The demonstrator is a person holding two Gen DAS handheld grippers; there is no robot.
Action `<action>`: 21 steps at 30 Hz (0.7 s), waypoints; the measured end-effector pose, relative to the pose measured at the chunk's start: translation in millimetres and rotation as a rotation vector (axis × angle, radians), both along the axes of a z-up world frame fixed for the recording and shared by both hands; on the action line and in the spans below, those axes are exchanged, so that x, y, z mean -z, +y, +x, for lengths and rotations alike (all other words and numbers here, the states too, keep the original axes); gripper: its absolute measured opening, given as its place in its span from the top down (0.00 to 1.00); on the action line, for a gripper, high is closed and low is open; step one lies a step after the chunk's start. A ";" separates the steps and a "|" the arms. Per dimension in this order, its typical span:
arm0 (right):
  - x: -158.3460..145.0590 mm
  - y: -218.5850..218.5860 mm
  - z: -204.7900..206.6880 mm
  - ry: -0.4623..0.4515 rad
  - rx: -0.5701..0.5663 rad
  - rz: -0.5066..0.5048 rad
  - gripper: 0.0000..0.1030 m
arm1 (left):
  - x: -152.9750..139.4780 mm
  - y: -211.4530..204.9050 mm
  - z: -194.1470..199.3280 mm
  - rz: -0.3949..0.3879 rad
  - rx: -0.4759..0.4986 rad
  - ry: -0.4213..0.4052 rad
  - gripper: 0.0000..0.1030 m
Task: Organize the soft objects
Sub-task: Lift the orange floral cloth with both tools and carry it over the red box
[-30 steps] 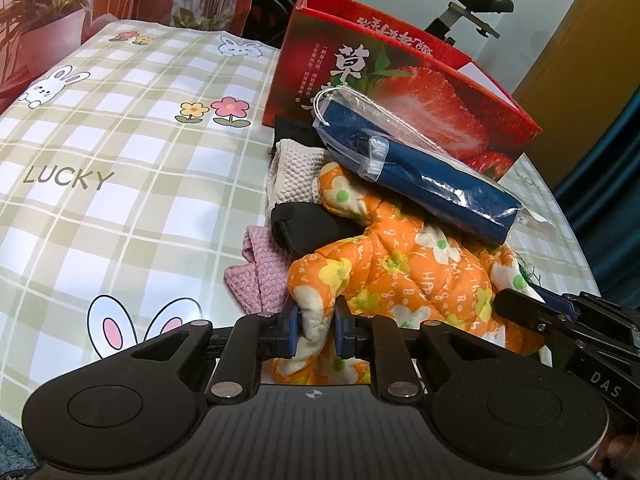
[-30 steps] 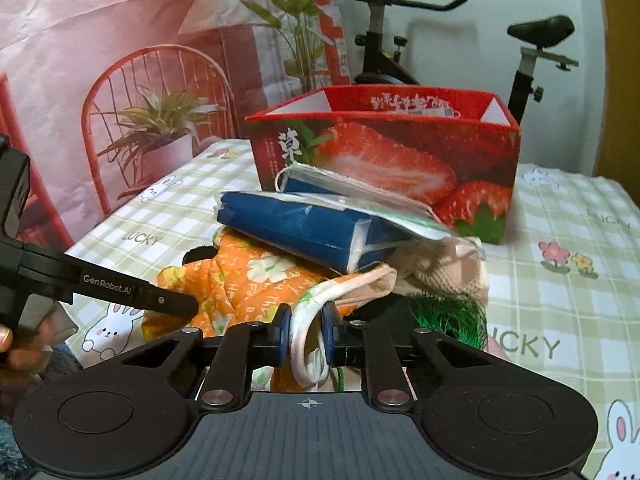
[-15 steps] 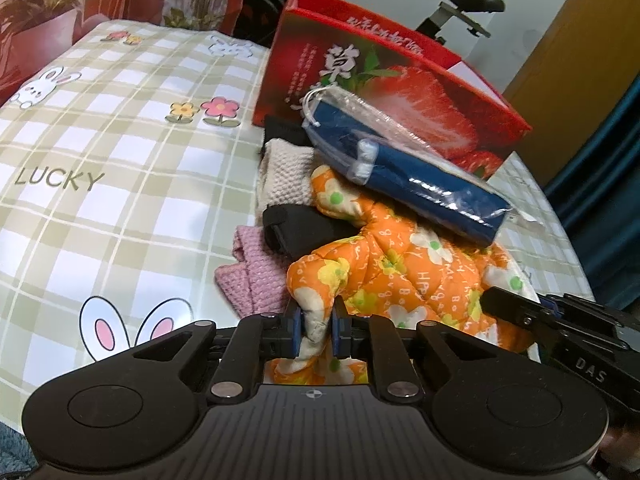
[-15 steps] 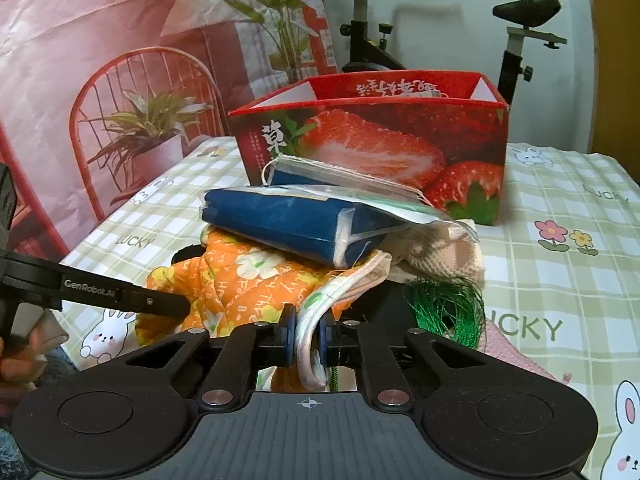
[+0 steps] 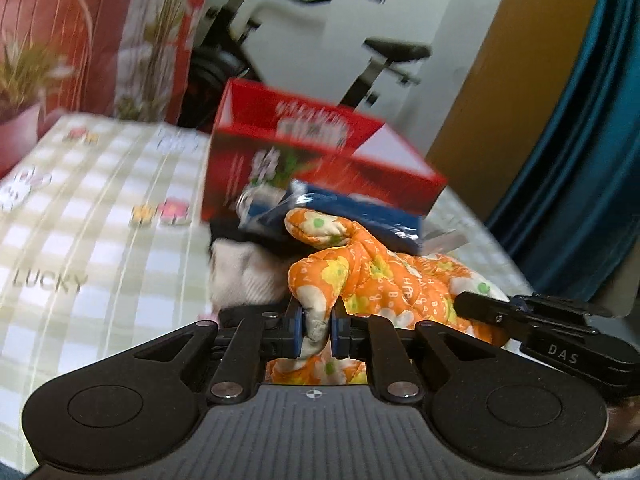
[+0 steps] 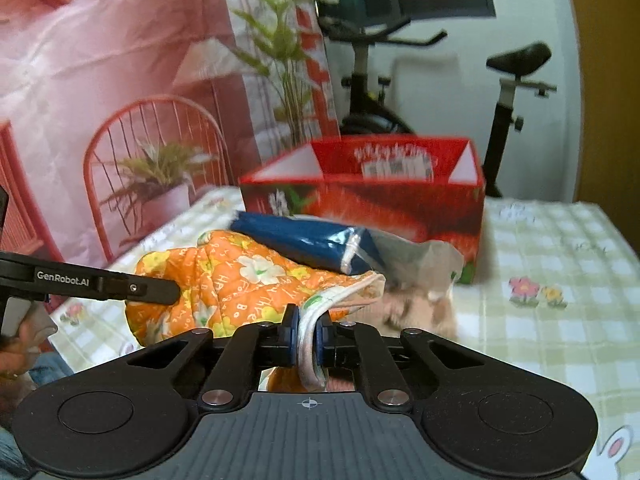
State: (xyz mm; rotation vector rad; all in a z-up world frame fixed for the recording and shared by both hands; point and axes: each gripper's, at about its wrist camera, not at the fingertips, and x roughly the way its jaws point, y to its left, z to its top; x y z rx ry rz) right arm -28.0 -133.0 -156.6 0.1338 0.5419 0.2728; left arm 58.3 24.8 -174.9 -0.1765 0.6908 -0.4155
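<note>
Now both hand-held grippers, left [image 5: 316, 330] and right [image 6: 307, 334], pinch the orange floral quilted garment [image 6: 240, 280]. Lift evenly (the blue plastic-wrapped packet [image 6: 304, 242] rests on top), or it may slide off.

My left gripper [image 5: 315, 330] and right gripper [image 6: 307, 336] both point slightly downward, side by side, jaws clamped tight on folds of the orange cloth [image 6: 240, 280].

Red box [image 6: 360, 200] beyond; open tablecloth [image 6: 540, 248] beside.
</note>
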 end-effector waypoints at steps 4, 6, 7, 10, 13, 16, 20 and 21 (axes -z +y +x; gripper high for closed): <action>-25.2 -3.9 -2.9 -0.070 0.002 0.005 0.93 | -25.6 -2.5 -6.8 -0.006 0.016 -0.104 0.87; -37.2 -4.8 -0.9 -0.103 0.000 0.001 0.93 | -36.6 -4.6 -6.4 -0.005 0.019 -0.142 0.87; -42.7 -5.4 1.0 -0.117 -0.003 -0.002 0.93 | -41.1 -5.2 -4.4 -0.007 0.018 -0.155 0.87; -56.9 -8.8 10.6 -0.148 -0.011 -0.002 0.93 | -51.3 -7.0 8.1 -0.017 0.008 -0.172 0.87; -67.8 -11.4 27.0 -0.170 -0.013 -0.002 0.93 | -60.0 -9.8 26.2 -0.012 0.000 -0.202 0.87; -76.7 -12.9 49.6 -0.199 -0.014 -0.033 0.93 | -69.0 -16.7 45.5 0.007 -0.004 -0.243 0.86; -82.0 -19.2 88.6 -0.207 -0.002 -0.055 0.93 | -77.4 -23.1 78.9 0.026 -0.008 -0.275 0.86; -82.2 -18.5 98.0 -0.207 0.001 -0.060 0.93 | -79.4 -24.8 87.5 0.034 -0.010 -0.286 0.86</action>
